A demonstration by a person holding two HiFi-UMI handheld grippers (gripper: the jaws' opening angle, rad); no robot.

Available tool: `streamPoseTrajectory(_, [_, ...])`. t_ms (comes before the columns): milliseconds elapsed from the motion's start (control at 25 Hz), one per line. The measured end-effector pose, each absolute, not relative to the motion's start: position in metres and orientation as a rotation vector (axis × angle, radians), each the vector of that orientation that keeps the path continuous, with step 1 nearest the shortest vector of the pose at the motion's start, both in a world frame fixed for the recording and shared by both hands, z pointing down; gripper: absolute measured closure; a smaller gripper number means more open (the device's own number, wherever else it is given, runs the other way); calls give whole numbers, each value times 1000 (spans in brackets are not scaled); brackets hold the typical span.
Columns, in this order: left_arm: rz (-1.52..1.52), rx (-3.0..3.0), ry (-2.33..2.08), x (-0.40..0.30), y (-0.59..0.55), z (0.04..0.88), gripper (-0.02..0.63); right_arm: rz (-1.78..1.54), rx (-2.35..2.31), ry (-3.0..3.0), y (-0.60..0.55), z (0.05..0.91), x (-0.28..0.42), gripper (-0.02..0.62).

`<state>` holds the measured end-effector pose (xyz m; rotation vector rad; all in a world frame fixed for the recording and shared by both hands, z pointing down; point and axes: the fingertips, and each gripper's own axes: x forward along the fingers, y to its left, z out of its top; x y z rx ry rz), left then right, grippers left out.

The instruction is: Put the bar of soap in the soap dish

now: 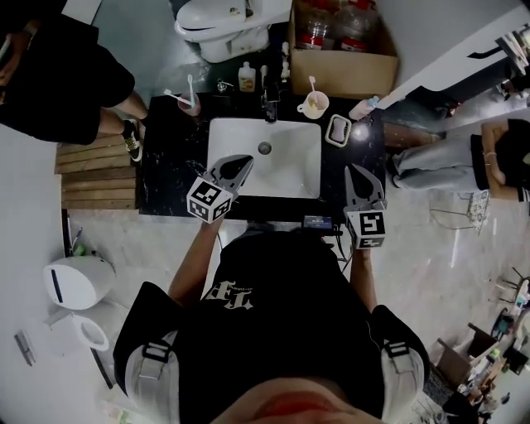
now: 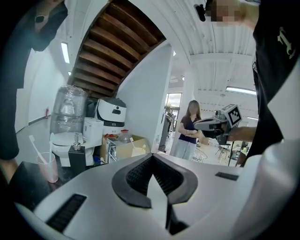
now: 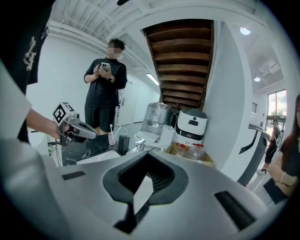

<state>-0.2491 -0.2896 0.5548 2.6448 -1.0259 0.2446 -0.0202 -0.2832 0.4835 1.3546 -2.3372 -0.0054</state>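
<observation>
The white soap dish [image 1: 338, 130] sits on the black counter [image 1: 170, 166], right of the sink [image 1: 286, 170], and a pale bar of soap [image 1: 339, 128] appears to lie in it. My left gripper [image 1: 247, 159] hangs over the sink's front left corner, jaws shut with nothing in them. My right gripper [image 1: 353, 170] hovers above the counter's front right, a little nearer than the dish, also shut and empty. In the left gripper view my left gripper [image 2: 152, 157] shows its pads meeting, with the right gripper [image 2: 200, 124] in the air beyond. In the right gripper view my right gripper [image 3: 149, 155] is likewise shut.
Behind the sink stand a faucet [image 1: 269, 103], a pump bottle [image 1: 246, 78], a pink cup with a toothbrush [image 1: 190, 103], a cream mug [image 1: 314, 104] and a tube [image 1: 363, 108]. A cardboard box [image 1: 342, 62] and toilet [image 1: 224, 25] lie beyond. People stand at left and right.
</observation>
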Motion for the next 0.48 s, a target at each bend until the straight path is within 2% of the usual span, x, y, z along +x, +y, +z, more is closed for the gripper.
streamPoseTrajectory(480, [260, 2638, -1123, -166, -224, 545, 598, -28, 1246, -2446, -224, 499, 43, 588])
